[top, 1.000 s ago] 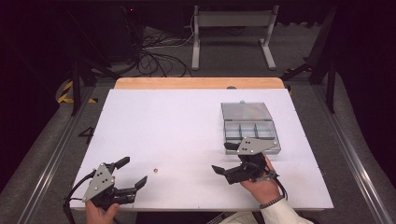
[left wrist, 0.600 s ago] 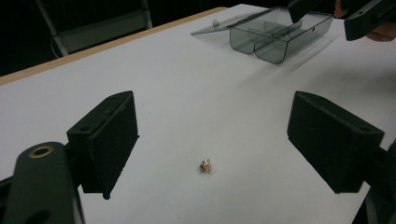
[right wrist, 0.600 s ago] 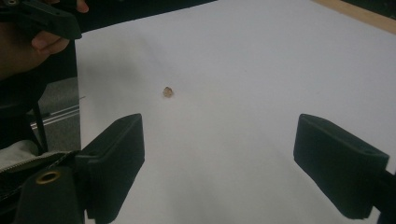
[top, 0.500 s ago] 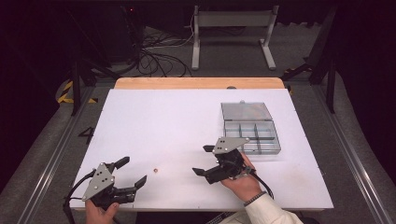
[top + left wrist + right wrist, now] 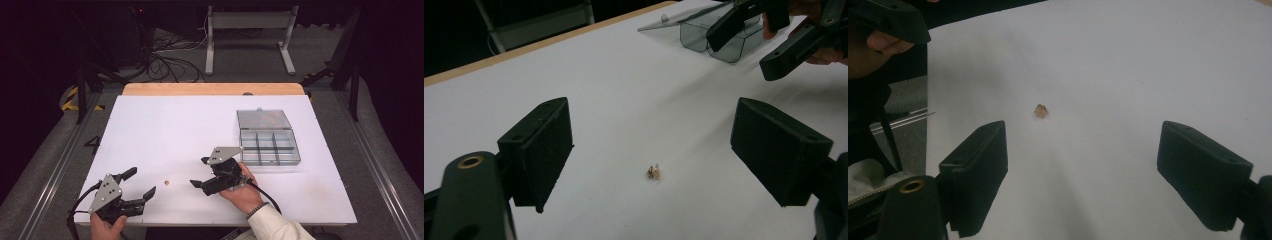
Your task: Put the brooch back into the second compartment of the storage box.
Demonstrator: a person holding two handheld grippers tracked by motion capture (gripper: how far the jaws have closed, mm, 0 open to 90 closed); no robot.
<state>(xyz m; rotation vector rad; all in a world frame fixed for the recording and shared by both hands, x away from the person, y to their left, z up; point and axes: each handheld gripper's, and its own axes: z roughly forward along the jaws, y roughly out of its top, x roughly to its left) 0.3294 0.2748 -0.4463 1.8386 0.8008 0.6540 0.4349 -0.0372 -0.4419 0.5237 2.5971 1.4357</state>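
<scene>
Right gripper (image 5: 201, 172) of ours hovered with jaws parted and narrowing, empty, near a tiny tan, lumpy bead (image 5: 168, 183) lying on the white table (image 5: 165, 130).

The tiny pale-brown crumb-like object (image 5: 168, 183) on the white bench (image 5: 165, 130) is too small in the high view to tell what it is; the left gripper view (image 5: 654, 171) and the right gripper view (image 5: 1040, 110) bring it nearer, yet its shape stays a blur. The clear grey plastic compartment box (image 5: 719, 37) is cut off by the top edge of the left gripper view and partly covered by the black right gripper (image 5: 769, 37), itself cropped there. In the high view the left hand (image 5: 107, 227) runs off the bottom edge.
</scene>
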